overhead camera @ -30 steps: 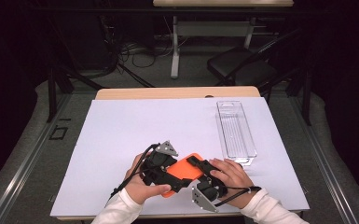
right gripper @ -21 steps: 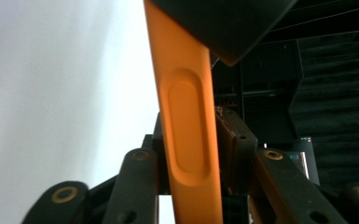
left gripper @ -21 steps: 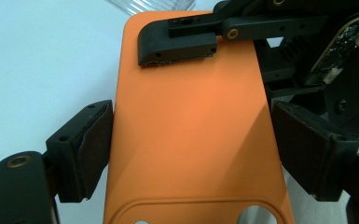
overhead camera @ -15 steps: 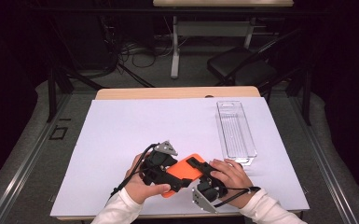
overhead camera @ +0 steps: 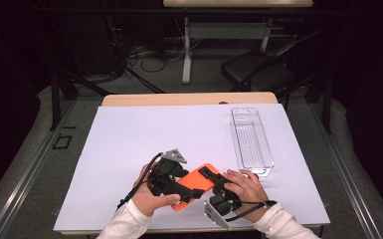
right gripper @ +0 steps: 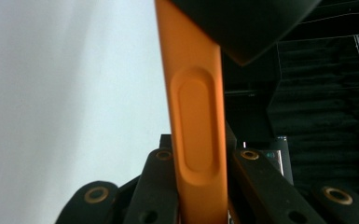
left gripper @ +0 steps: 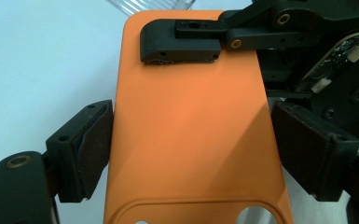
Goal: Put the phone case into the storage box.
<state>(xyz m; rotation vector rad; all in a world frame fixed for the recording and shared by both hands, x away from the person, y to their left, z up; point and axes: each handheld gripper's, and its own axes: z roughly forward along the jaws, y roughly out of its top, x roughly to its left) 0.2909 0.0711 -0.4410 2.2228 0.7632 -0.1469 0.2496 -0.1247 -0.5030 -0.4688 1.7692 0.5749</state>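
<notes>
Near the front edge of the white-covered table (overhead camera: 129, 139), seen from the high view, two hands hold an orange phone case (overhead camera: 195, 185) between them, the left gripper (overhead camera: 181, 186) at its left side and the right gripper (overhead camera: 213, 175) at its right end. A clear plastic tray (overhead camera: 251, 142) lies well apart toward the right. From the left gripper view, the left gripper's jaws stand along both long edges of the case (left gripper: 191, 126), the left pad touching, while the other gripper's jaw presses on the case's top face. From the right gripper view, the right gripper (right gripper: 200, 186) is clamped on the thin edge of the case (right gripper: 198, 116), whose oval side button faces the camera.
</notes>
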